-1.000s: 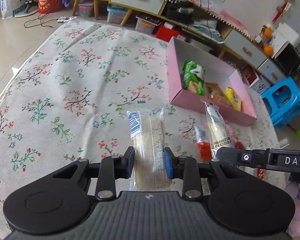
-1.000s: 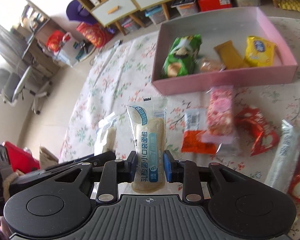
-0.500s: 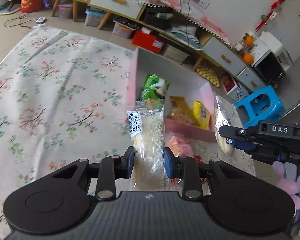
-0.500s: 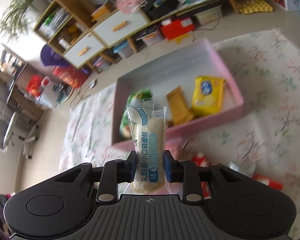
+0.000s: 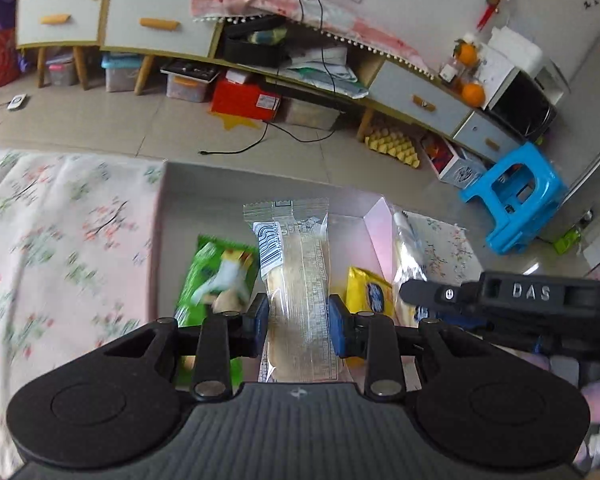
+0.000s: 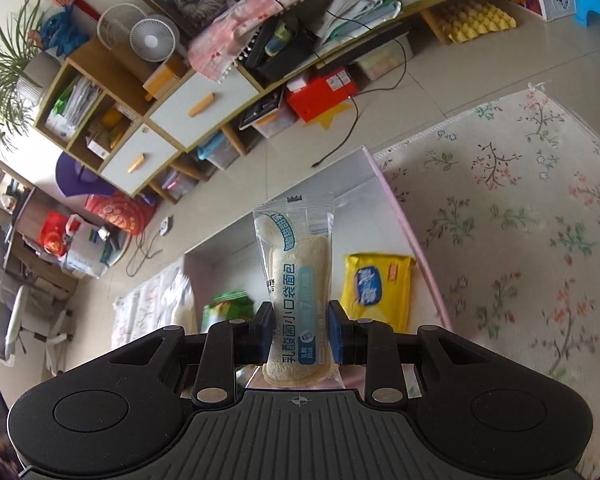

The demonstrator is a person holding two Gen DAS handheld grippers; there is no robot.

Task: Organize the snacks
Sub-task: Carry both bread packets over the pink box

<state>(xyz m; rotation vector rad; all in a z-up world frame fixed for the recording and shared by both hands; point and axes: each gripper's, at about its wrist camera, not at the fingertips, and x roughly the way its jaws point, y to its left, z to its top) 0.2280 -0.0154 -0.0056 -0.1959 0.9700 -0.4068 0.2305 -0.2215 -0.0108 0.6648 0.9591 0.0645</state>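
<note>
My left gripper [image 5: 299, 330] is shut on a clear-wrapped bread pack [image 5: 296, 280] and holds it over the pink box [image 5: 162, 216]. My right gripper [image 6: 299, 334] is shut on a second bread pack with blue print [image 6: 298, 292], also above the pink box [image 6: 396, 208]. In the box lie a green snack bag [image 5: 216, 276] and a yellow snack bag [image 5: 370, 292]; both also show in the right wrist view, the yellow bag [image 6: 376, 288] and the green bag [image 6: 228, 306]. The right gripper's body [image 5: 532, 300] shows in the left wrist view, beside the box's right wall.
The box sits on a floral tablecloth [image 5: 52, 248] near the table's far edge. Beyond are the tiled floor, a long low cabinet [image 5: 156, 28], a red box [image 5: 246, 98] and a blue plastic stool [image 5: 516, 196].
Both grippers, each still holding its bread pack, have moved forward from above the loose snacks on the table to above the pink box. The box now fills the view under both.
</note>
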